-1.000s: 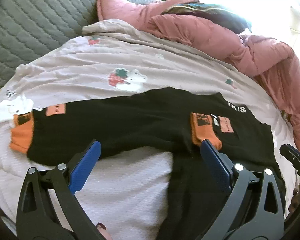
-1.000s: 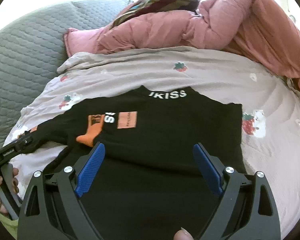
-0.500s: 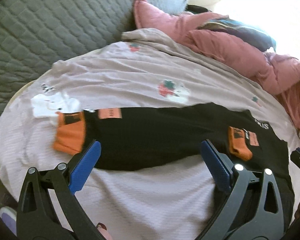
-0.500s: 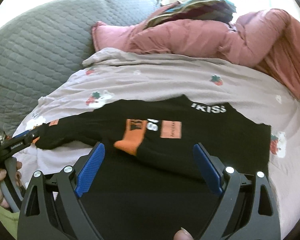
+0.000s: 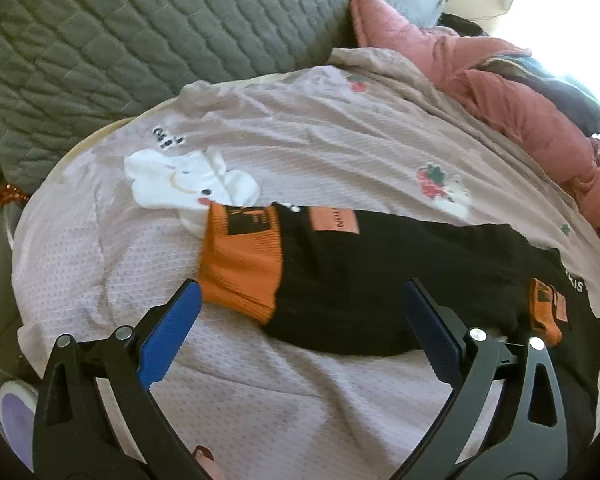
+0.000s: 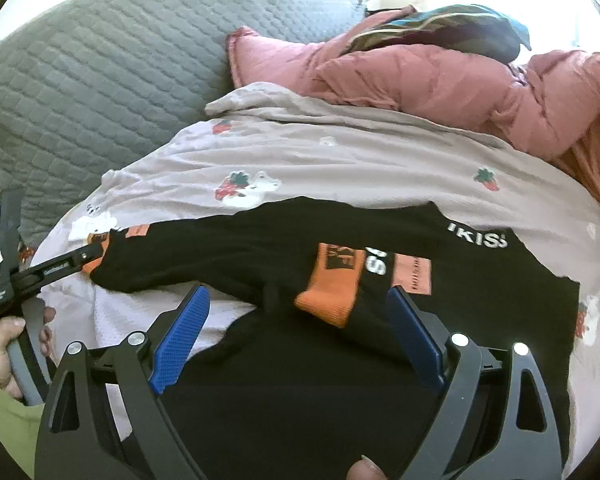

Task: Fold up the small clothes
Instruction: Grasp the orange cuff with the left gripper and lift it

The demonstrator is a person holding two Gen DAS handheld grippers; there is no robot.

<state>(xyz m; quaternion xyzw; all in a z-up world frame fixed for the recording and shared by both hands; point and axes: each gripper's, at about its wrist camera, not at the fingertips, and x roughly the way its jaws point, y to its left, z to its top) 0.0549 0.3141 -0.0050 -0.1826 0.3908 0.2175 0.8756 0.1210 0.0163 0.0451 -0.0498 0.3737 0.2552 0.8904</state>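
Note:
A small black top [image 6: 380, 360] with orange cuffs lies flat on a pale pink printed sheet [image 5: 300, 148]. Its right sleeve is folded across the chest, with the orange cuff [image 6: 332, 288] lying on the body. Its left sleeve [image 5: 380, 272] stretches out sideways and ends in an orange cuff [image 5: 240, 264]. My left gripper [image 5: 300, 320] is open and empty, just in front of that cuff. It also shows in the right wrist view [image 6: 76, 264] at the sleeve end. My right gripper [image 6: 300, 320] is open and empty over the body of the top.
A grey quilted cushion [image 5: 140, 40] stands behind the sheet. A pink padded jacket [image 6: 420, 76] and dark striped fabric [image 6: 440, 32] are piled at the back right. The sheet ends at the left [image 5: 24, 240].
My left gripper has swung left along the outstretched sleeve to its orange cuff. My right gripper has shifted a little left over the top. Both stayed open.

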